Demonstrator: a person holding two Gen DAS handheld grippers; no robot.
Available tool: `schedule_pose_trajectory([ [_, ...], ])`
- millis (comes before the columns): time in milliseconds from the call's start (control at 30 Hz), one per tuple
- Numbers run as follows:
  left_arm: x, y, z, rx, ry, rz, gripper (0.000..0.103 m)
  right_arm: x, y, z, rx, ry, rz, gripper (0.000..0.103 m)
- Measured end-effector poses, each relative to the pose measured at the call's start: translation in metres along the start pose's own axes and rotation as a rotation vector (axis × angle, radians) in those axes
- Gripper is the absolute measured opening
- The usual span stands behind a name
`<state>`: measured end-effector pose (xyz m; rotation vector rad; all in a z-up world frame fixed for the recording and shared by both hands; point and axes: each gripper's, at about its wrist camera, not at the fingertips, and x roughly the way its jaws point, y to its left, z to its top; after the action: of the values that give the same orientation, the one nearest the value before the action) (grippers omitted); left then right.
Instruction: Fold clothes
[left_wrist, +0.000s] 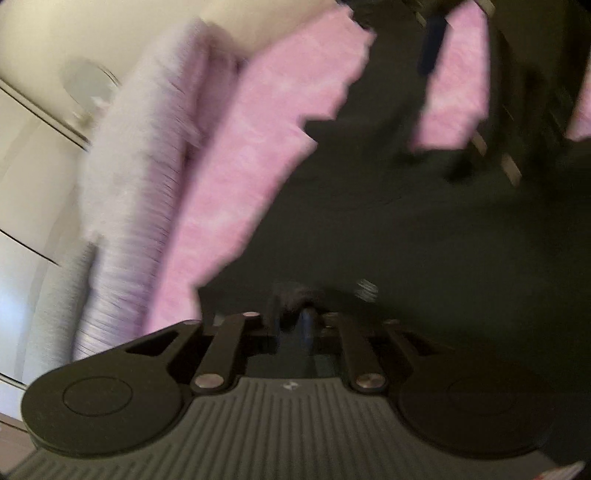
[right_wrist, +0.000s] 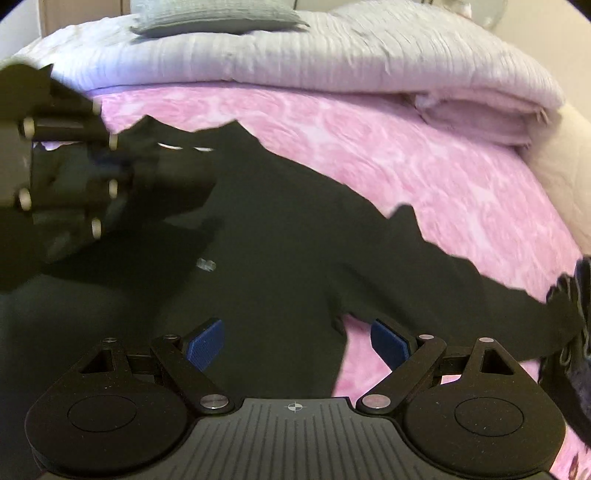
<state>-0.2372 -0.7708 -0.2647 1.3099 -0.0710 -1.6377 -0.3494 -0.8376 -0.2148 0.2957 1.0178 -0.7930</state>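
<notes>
One black garment (right_wrist: 280, 236) is spread flat on a bed covered by one pink patterned sheet (right_wrist: 424, 177). In the right wrist view, its body fills the centre, and one long sleeve (right_wrist: 461, 288) runs out toward 4 o'clock, so the long axis there lies from 10 o'clock to 4 o'clock. One folded white quilt (right_wrist: 332, 62) lies across the bed at 12 o'clock, with one grey pillow (right_wrist: 218, 16) on it.

Two tongs are counted. The right tongs (right_wrist: 295, 345) are seen wide apart, blue pads (right_wrist: 205, 345) bare, with nothing between them, over the garment's lower edge. The left tongs (right_wrist: 122, 173) appear at 9 o'clock in that view, over the collar area.

The left wrist view is heavily blurred. It alone shows pale cupboard doors (left_wrist: 29, 155) at 9 o'clock. Its own tongs (left_wrist: 295, 317) stand narrowly parted over black cloth; whether cloth is gripped cannot be told.
</notes>
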Motion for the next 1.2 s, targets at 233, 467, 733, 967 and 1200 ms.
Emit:
schedule_pose_trajectory([
  [233, -0.06, 0.026, -0.08, -0.369, 0.104, 0.046, 0.056, -0.005, -0.004, 0.024, 0.101, -0.063, 0.223, 0.09],
  [467, -0.071, 0.044, -0.199, -0.64, 0.375, 0.146, 0.056, 0.05, 0.038, 0.05, 0.214, -0.015, 0.32, 0.089],
  [733, -0.058, 0.052, -0.256, -0.745, 0.372, 0.119, 0.05, 0.085, 0.032, 0.043, 0.283, 0.042, 0.229, 0.061],
  [967, -0.049, 0.051, -0.262, -0.728, 0.309, 0.064, 0.044, 0.09, 0.031, 0.054, 0.264, 0.051, 0.209, 0.007],
  [1200, -0.038, 0.06, -0.261, -0.824, 0.299, 0.174, 0.031, 0.04, 0.003, 0.073, 0.22, -0.125, 0.003, 0.006],
])
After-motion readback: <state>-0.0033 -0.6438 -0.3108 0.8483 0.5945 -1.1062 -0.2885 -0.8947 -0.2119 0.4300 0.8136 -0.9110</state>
